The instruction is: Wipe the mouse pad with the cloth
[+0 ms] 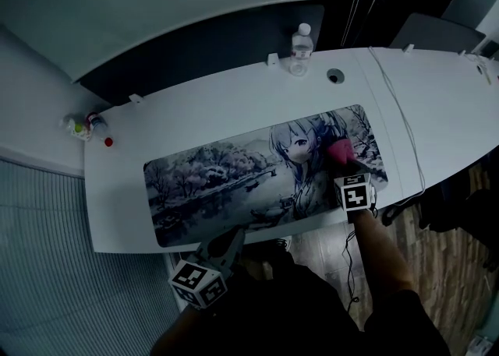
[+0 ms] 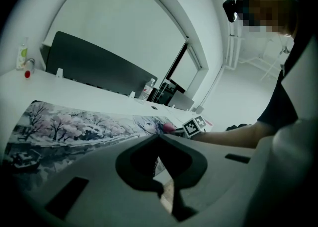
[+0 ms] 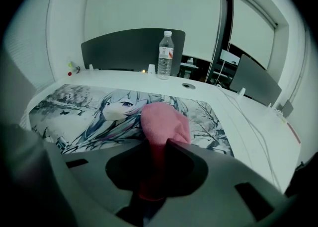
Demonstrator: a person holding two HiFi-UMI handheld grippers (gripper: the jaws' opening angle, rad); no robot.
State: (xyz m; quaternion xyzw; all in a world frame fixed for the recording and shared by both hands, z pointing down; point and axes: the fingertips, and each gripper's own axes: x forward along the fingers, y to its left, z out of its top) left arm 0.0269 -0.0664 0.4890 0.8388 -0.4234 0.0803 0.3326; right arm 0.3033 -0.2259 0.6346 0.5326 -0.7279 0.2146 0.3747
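Since the pink cloth [image 3: 164, 116] is soft, light and limp, it will bunch and fold rather than push flat. You want a pinch on a gathered fold, with a good wad free ahead of the jaws. That is how your right gripper [image 3: 160, 146] holds it. The jaws are closed on a bunched neck of the cloth, and the rounded free end rests on the mouse pad [image 1: 226, 179] at its right end, nearer the near edge of the tabletop [image 1: 234, 101] than the far one.

The pad looks thin, flexible and light, and it lies flat along the near edge. I judge that a hard drag could ruck it up or slide it, most likely at the right end, where nothing pins it. Press down lightly and let the cloth's bulk do the wiping.

Your left gripper [image 2: 162, 139] hangs off the near edge, about level with the pad's middle, jaws together with nothing between them. It could steady the pad by pressing on a bare stretch of it.

A water bottle [image 1: 301, 49] stands at the far edge and a cable [image 1: 401, 125] runs beside the pad's right end, both apart from the cloth.
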